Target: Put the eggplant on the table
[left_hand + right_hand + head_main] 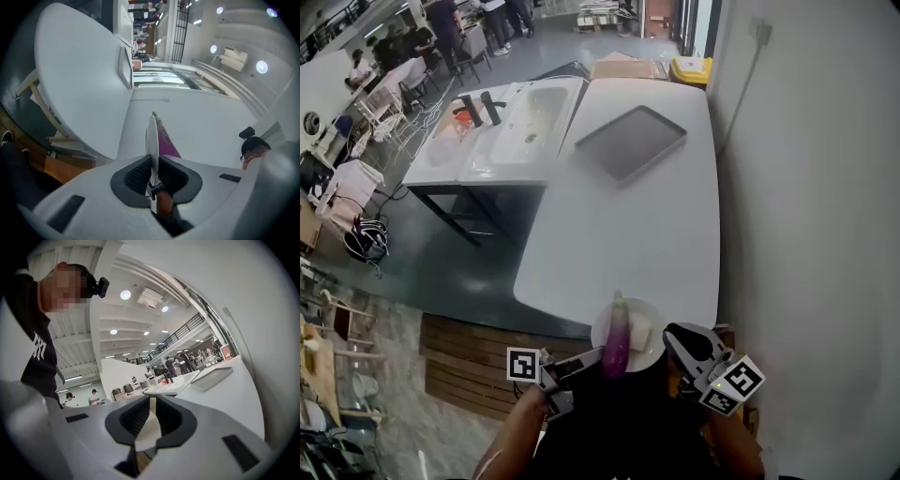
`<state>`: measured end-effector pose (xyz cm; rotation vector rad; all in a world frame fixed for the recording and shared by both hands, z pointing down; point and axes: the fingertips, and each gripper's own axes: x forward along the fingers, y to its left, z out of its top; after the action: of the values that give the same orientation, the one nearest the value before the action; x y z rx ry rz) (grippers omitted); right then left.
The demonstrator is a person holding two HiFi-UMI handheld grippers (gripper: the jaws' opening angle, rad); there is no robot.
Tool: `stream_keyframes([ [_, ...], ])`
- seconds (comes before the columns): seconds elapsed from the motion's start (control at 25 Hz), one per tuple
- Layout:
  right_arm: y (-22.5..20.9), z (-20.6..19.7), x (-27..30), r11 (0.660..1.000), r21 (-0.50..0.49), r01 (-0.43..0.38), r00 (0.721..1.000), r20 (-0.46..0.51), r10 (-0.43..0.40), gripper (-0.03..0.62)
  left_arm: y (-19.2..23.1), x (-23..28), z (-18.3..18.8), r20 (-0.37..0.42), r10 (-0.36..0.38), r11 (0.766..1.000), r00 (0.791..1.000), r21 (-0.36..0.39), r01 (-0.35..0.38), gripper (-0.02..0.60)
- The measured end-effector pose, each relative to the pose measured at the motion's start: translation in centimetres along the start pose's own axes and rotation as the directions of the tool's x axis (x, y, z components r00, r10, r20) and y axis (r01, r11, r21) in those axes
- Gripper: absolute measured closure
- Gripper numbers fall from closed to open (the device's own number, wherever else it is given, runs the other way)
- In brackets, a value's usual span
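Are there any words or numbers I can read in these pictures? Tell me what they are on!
No text here can be read.
On the person's black shirt: white letter-like print, too warped to read.
On the two black-and-white square markers: patterns only, no words.
On the far yellow bin: too small to tell.
On the white round plate and the purple eggplant: no writing.

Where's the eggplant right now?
Head view, bottom centre: the eggplant lies on the plate that the left gripper and right gripper hold, at the table's near edge.
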<state>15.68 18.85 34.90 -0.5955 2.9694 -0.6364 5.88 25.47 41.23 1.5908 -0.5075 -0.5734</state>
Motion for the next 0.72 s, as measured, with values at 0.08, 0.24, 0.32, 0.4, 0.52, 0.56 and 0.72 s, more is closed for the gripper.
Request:
stream_keyframes([
  [0.08, -1.1, -0.3, -0.2, 0.999, 0.028, 0.022, 1.0, -0.013, -0.022, 0.577, 0.0, -0.3, 0.4, 0.02, -0.01, 1.0, 1.0, -0.013, 0.01, 0.551],
  [0.24, -2.3, -1.6, -0.4, 0.992, 0.12, 0.038, 0.997, -0.066, -0.031, 0.418, -1.4, -0.8, 1.3, 0.053, -0.055, 0.998, 0.997, -0.019, 0.056, 0.551],
  [0.32, -2.4, -2.0, -0.2, 0.988, 0.151, 0.038, 0.997, -0.073, -0.027, 0.419, -2.0, -0.9, 1.8, 0.056, -0.059, 0.998, 0.997, -0.014, 0.06, 0.551],
  [0.4, -2.2, -2.1, 0.4, 0.983, 0.181, 0.025, 0.998, -0.061, -0.015, 0.419, -2.3, -1.0, 2.4, 0.051, -0.054, 0.999, 0.997, 0.001, 0.054, 0.551],
  [0.52, -2.2, -1.9, 1.6, 0.973, 0.232, -0.003, 0.999, -0.035, 0.011, 0.419, -1.7, -0.9, 3.5, 0.035, -0.044, 0.999, 0.998, 0.002, 0.044, 0.551],
  [0.56, -2.4, -1.8, 2.1, 0.969, 0.247, -0.009, 0.999, -0.03, 0.017, 0.419, -1.4, -0.8, 4.0, 0.03, -0.043, 0.999, 0.999, -0.004, 0.043, 0.551],
  [0.72, -3.3, -1.3, 4.4, 0.958, 0.288, -0.003, 1.0, -0.025, 0.011, 0.418, -0.8, -1.0, 6.9, 0.022, -0.044, 0.999, 0.999, -0.02, 0.044, 0.551],
])
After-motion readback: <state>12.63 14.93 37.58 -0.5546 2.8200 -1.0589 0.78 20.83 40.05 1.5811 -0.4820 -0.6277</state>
